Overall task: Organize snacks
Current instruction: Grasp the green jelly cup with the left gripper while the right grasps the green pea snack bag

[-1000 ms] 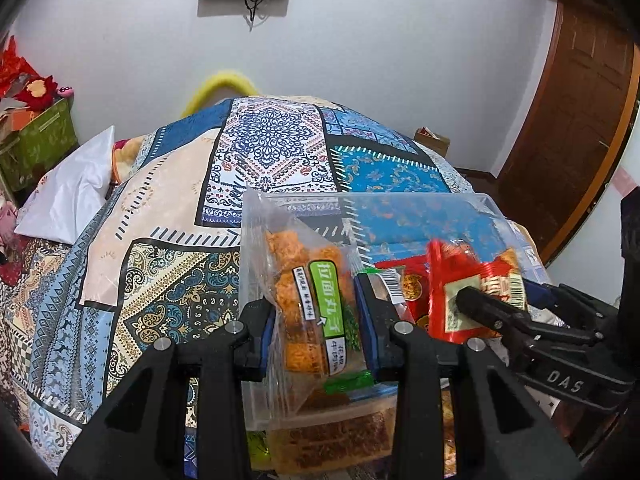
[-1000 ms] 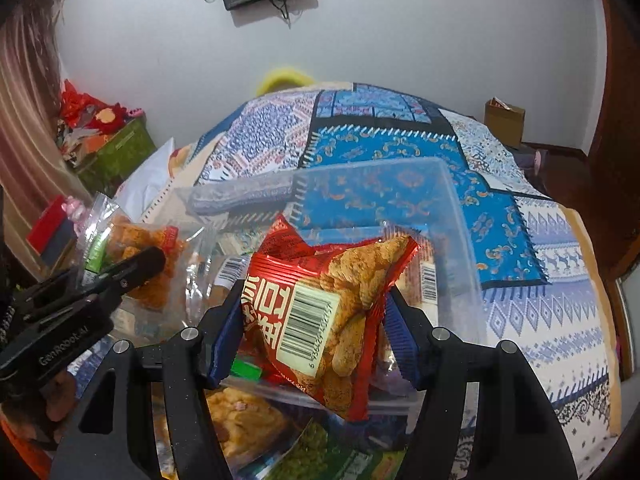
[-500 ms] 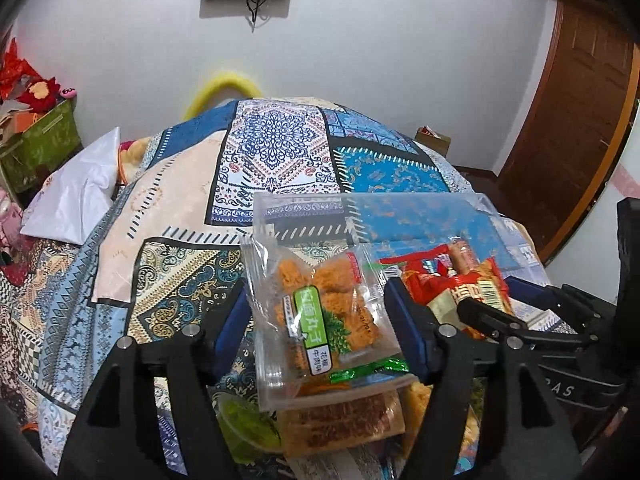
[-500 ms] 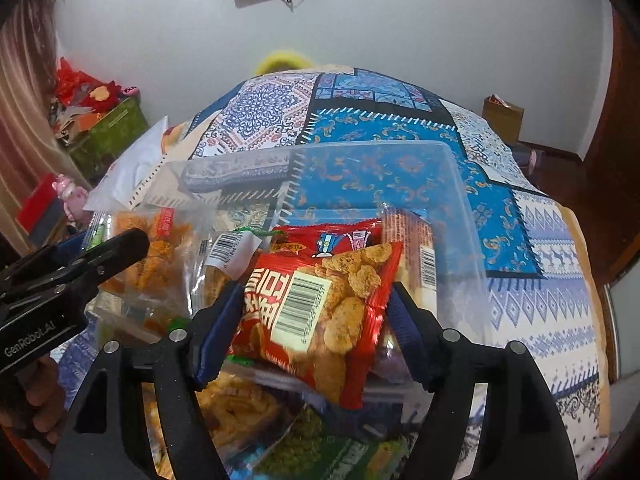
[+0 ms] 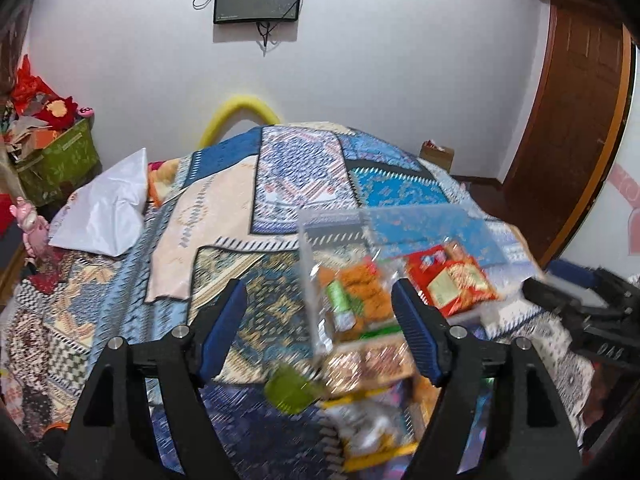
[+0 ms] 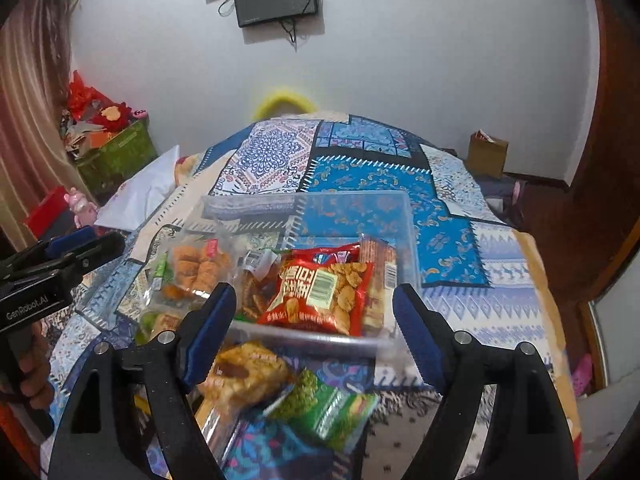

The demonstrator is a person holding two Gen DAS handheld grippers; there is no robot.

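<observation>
A clear plastic box (image 6: 408, 232) stands on the patterned bedspread; it also shows in the left wrist view (image 5: 472, 220). A red snack bag (image 6: 320, 292) lies inside it, also seen in the left wrist view (image 5: 452, 280). A clear bag of orange snacks (image 6: 196, 268) rests at the box's left end, blurred in the left wrist view (image 5: 356, 300). My right gripper (image 6: 314, 312) is open and empty, just short of the box. My left gripper (image 5: 318, 310) is open and empty, pulled back to the left of the box; it shows in the right wrist view (image 6: 64, 256).
More snacks lie in front of the box: an orange-brown bag (image 6: 244, 376) and a green bag (image 6: 320, 404). A white pillow (image 5: 104, 208) lies at the left. A green bin (image 5: 60, 156) stands beside the bed. A cardboard box (image 6: 488, 152) sits by the far wall.
Both grippers opened wider and drew back. The orange snack bag and the red bag now lie free in the box. The left wrist view swung left and is blurred.
</observation>
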